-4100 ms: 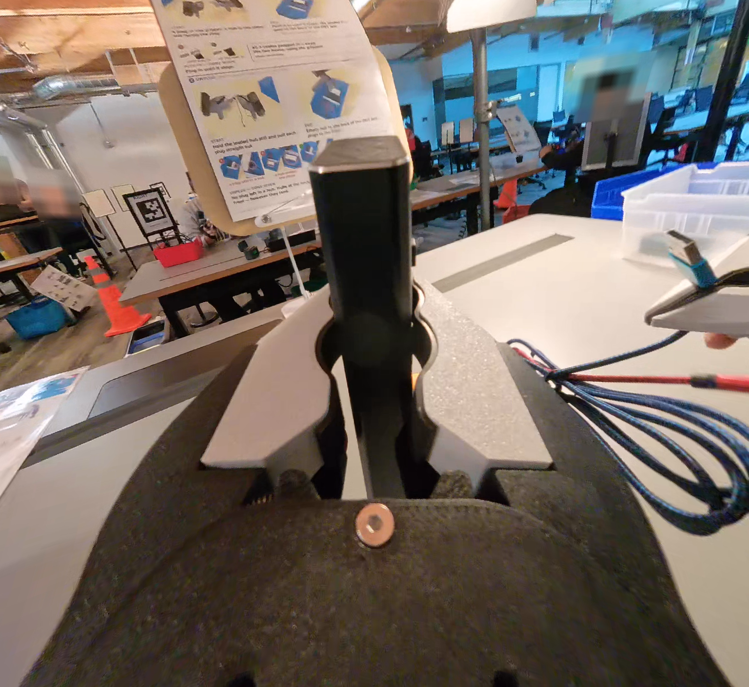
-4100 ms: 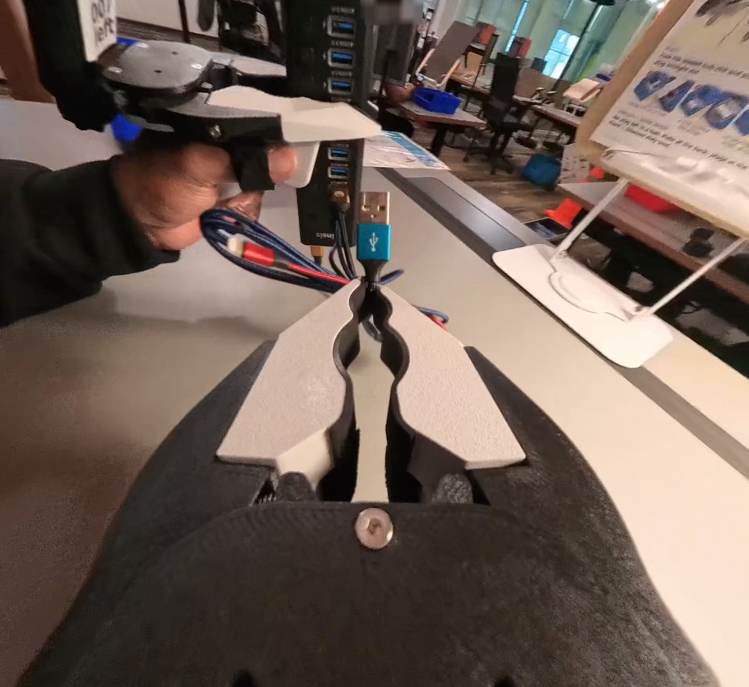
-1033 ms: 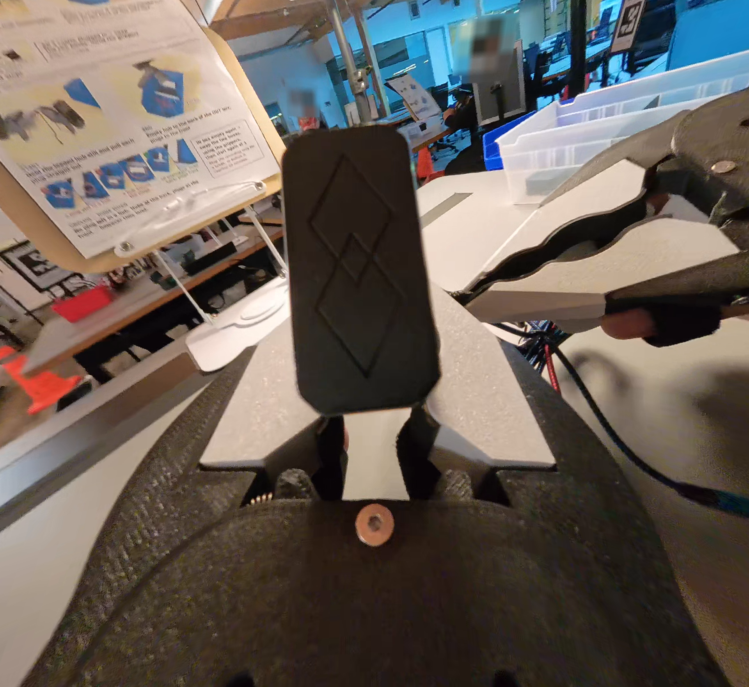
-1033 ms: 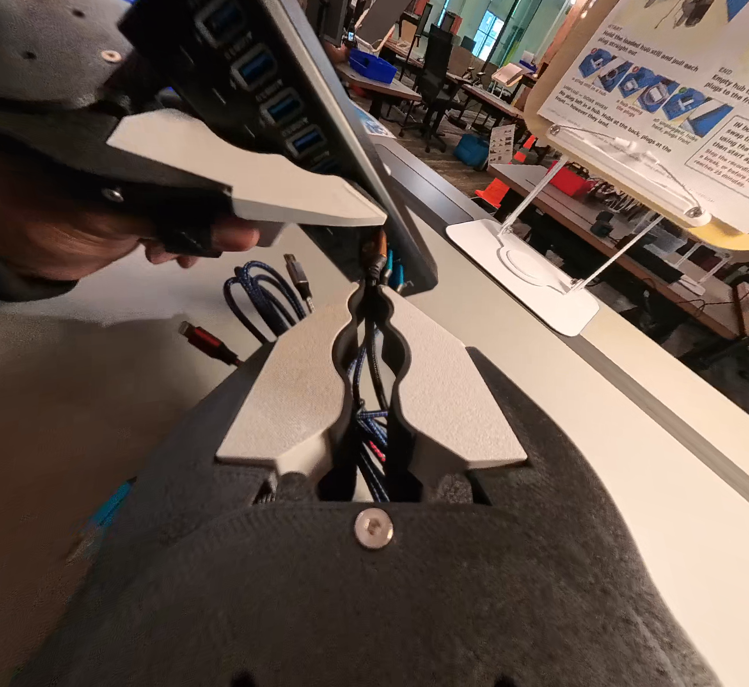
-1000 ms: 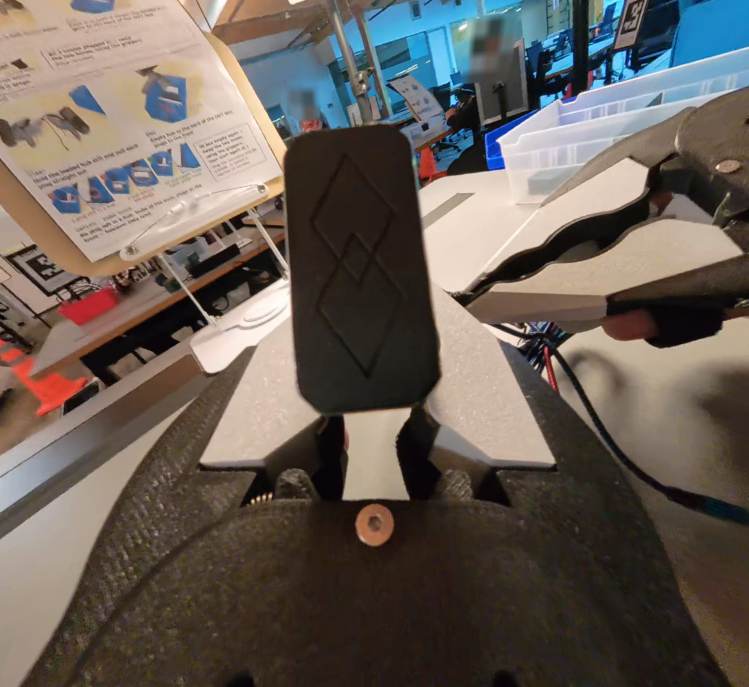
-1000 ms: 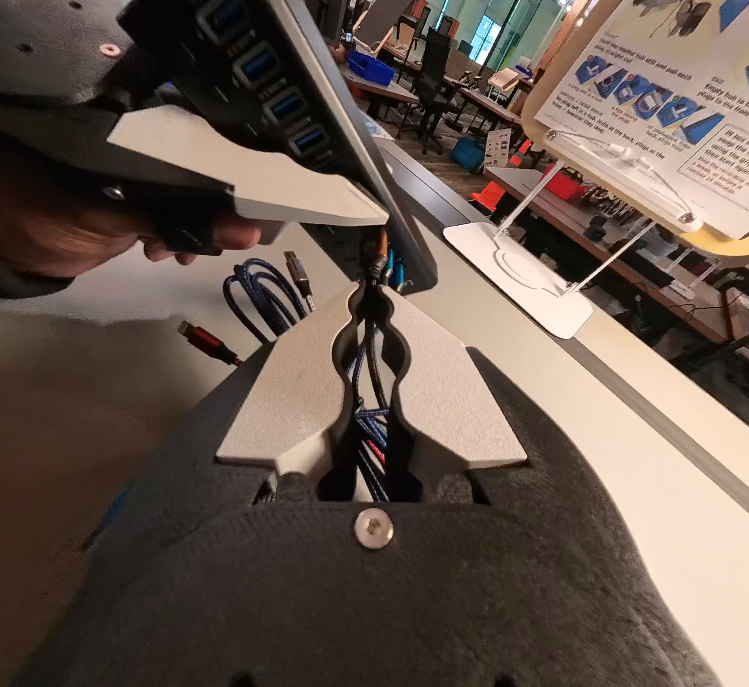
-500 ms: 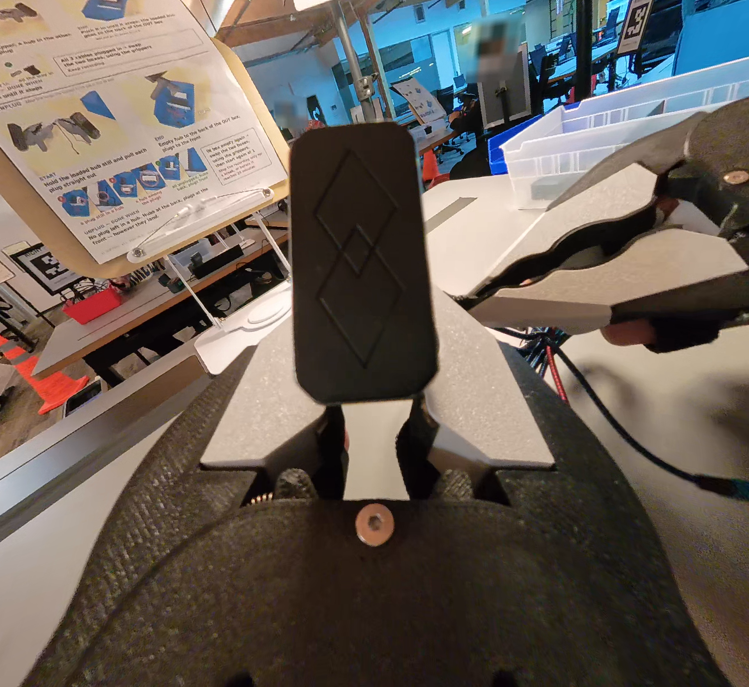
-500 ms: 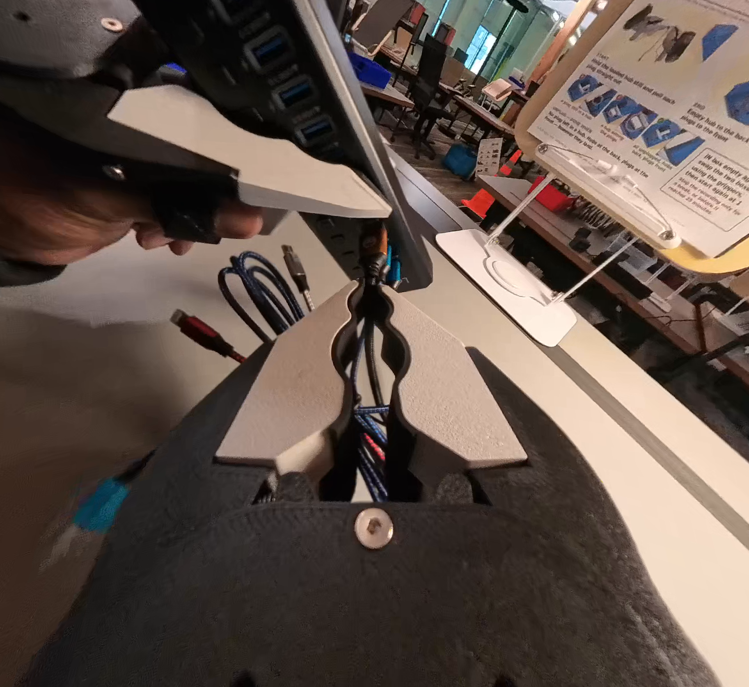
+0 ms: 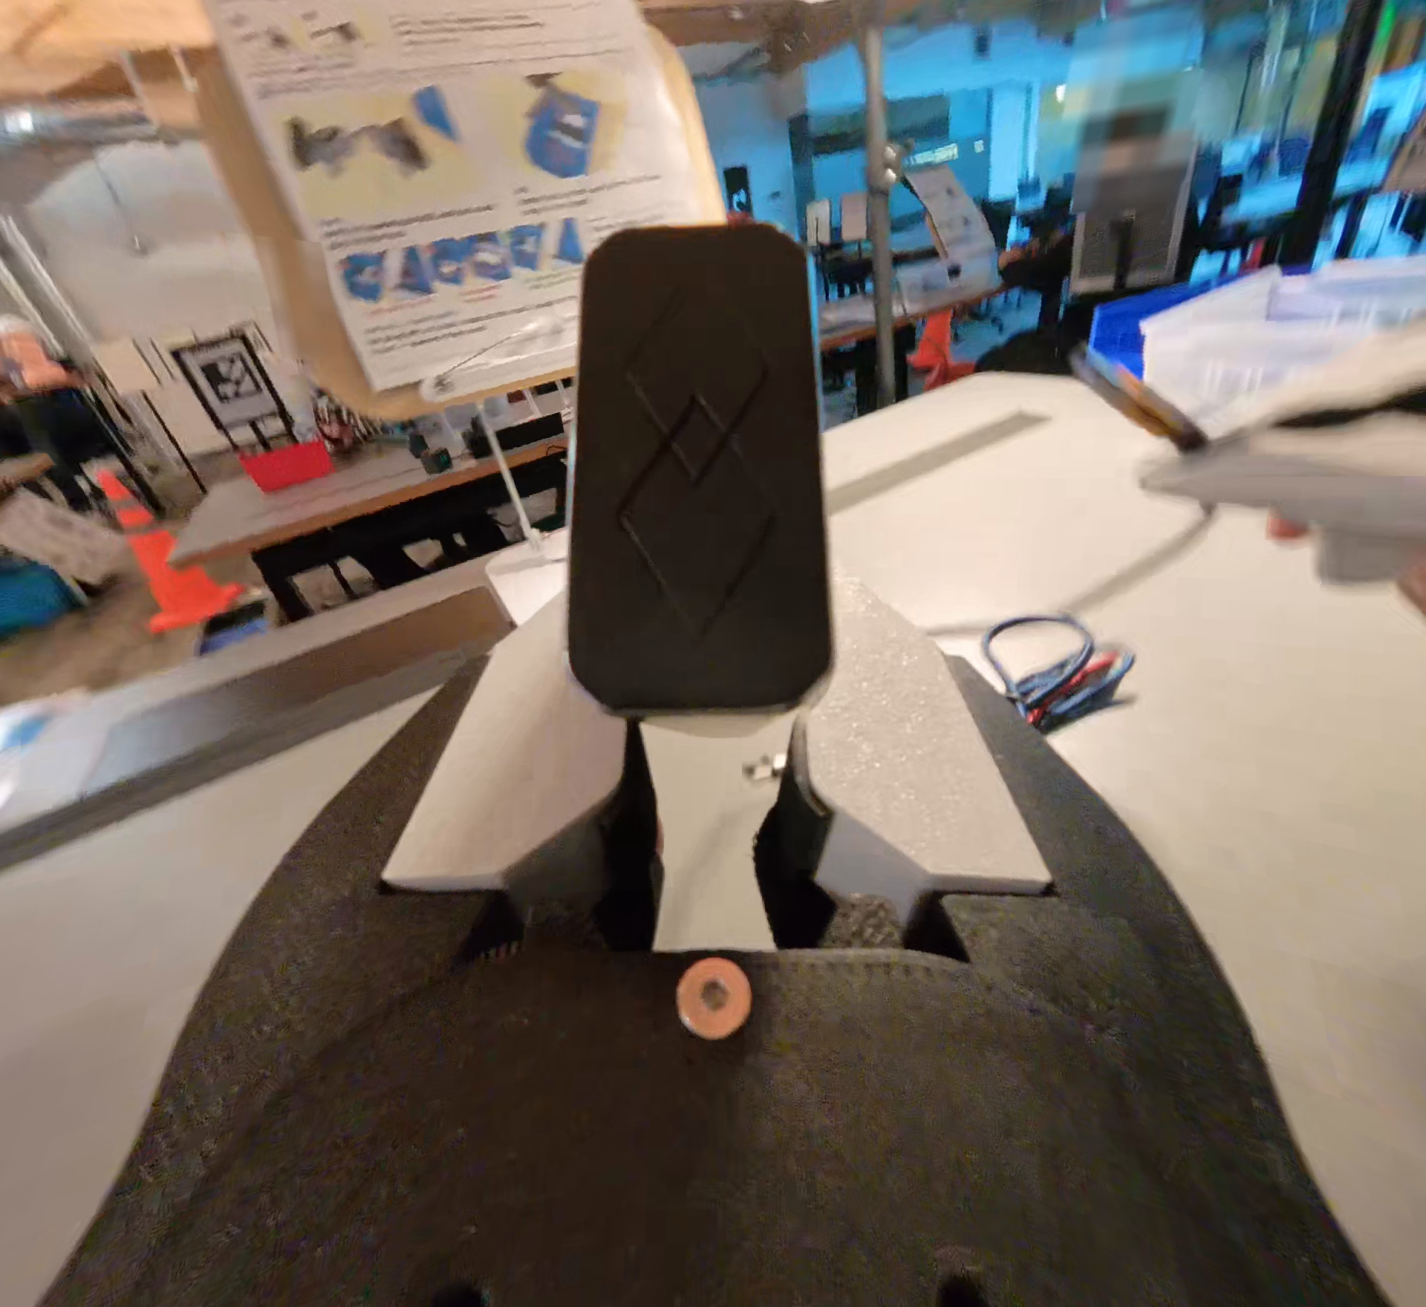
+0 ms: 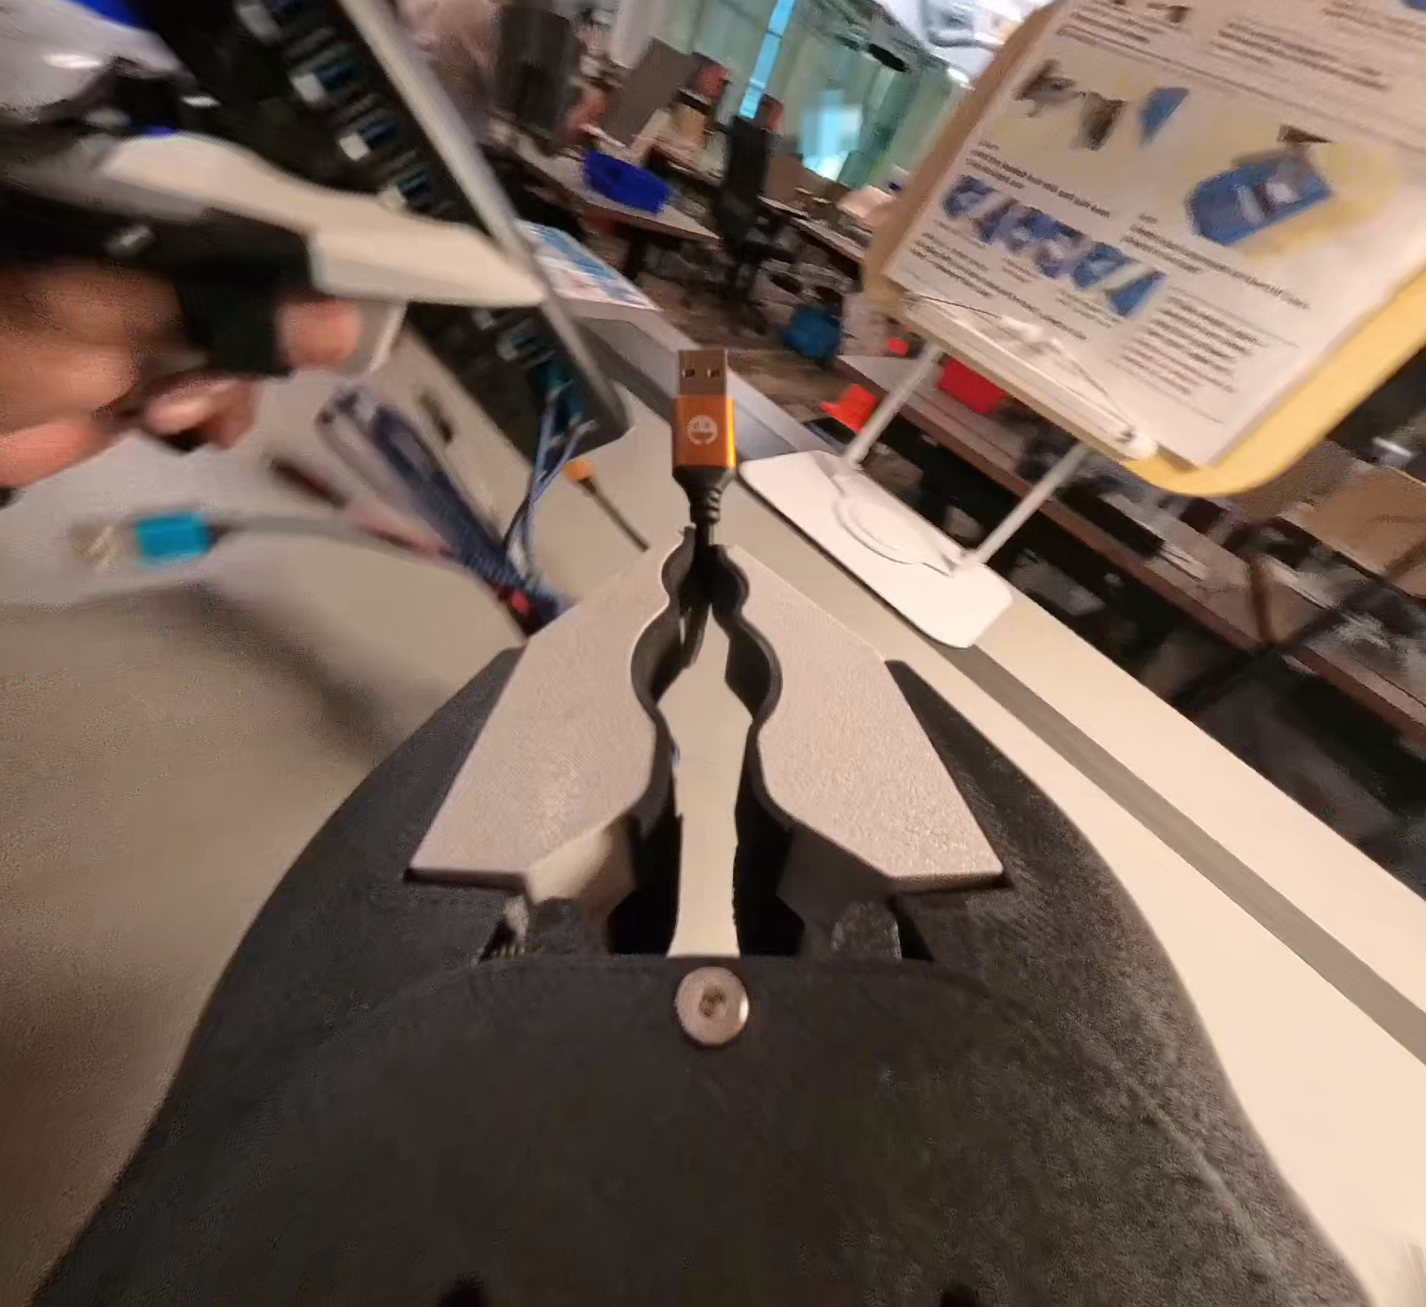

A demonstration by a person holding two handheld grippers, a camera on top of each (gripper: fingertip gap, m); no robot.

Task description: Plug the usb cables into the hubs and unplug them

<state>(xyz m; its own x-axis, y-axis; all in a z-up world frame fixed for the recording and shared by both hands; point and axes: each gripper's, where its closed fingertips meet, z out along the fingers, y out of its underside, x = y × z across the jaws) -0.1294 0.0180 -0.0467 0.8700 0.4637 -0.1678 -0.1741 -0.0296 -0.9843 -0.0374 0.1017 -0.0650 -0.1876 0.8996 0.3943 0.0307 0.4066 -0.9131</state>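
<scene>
Your right gripper is clamped on the black braided cord just behind the orange USB plug, so the plug stands upright past the fingertips with its metal end free in the air, just beside the lower corner of the USB hub but not touching it.

Your left gripper is closed on the hub, pinching its lower end between the 2 fingers so the black slab rises upright in front of the camera, its embossed diamond face toward the lens. In the right wrist view the hub tilts across the upper left, its row of blue ports blurred, and thin blue cables hang from its lower end.

On the desk below, a bundle of blue and red cables lies loosely coiled, well apart from the hub in the left wrist view. A teal-bodied plug lies on the desk at the left of the right wrist view, smeared by motion.

Beyond, an instruction sheet leans on a white stand at the desk's far edge. White and blue bins sit at the right of the left wrist view.
</scene>
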